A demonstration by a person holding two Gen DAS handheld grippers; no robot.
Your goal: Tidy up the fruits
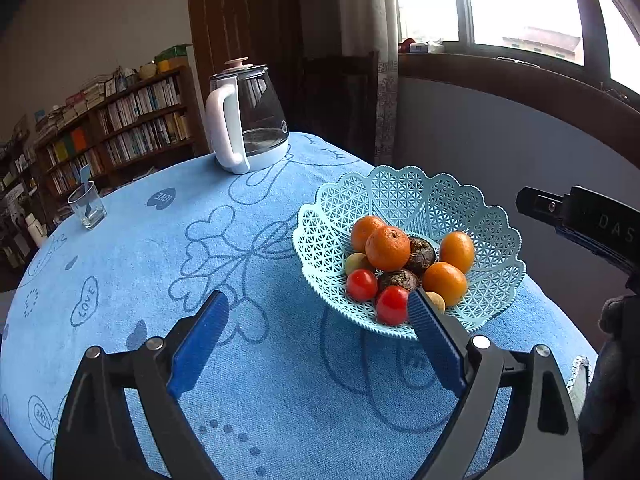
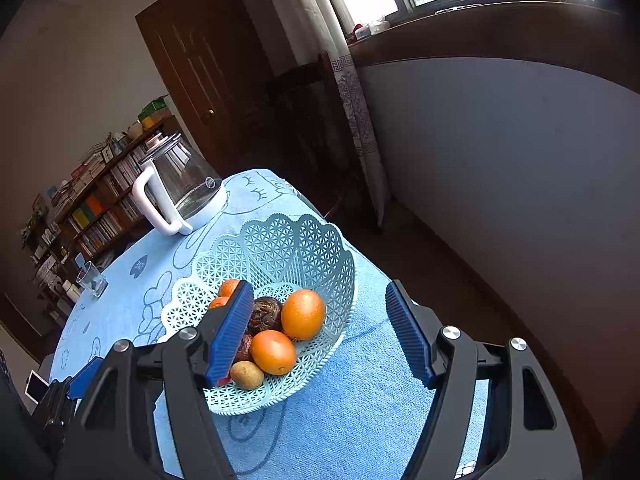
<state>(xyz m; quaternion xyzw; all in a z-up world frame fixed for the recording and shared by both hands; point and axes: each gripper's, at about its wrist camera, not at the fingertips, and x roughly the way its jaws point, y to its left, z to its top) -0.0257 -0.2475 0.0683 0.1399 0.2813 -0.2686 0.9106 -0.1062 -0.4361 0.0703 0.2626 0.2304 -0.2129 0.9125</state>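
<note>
- The left gripper (image 1: 316,312) hangs over the blue tablecloth (image 1: 160,264) with its jaws spread wide and nothing between them; its right finger sits in front of the near rim of the basket (image 1: 404,192).
- The right gripper (image 2: 320,320) is likewise wide apart and empty, poised above the basket's near side, its left finger overlapping the fruit pile in that view.
- Risk: the basket is light, openwork plastic and shallow. A finger that catches the scalloped rim could tip or slide it, and the round fruit would roll across the cloth toward the table edge.
- Risk: the fruit is piled tightly. Lifting one orange (image 1: 387,248) may dislodge its neighbours, and a hard squeeze would probably split a cherry tomato (image 1: 392,305).
- Risk: both tools are close to the same basket, so they could knock together.
- Contents of the basket: four oranges, two red cherry tomatoes, two dark rough-skinned bulbs (image 1: 420,255) that may be water chestnuts, though the view is too coarse to be sure, and two small pale yellowish fruits (image 2: 247,375).
- Well apart from it stand a glass kettle (image 1: 250,120), a little water in it, and a small drinking glass (image 1: 87,205) with something blue inside.
</note>
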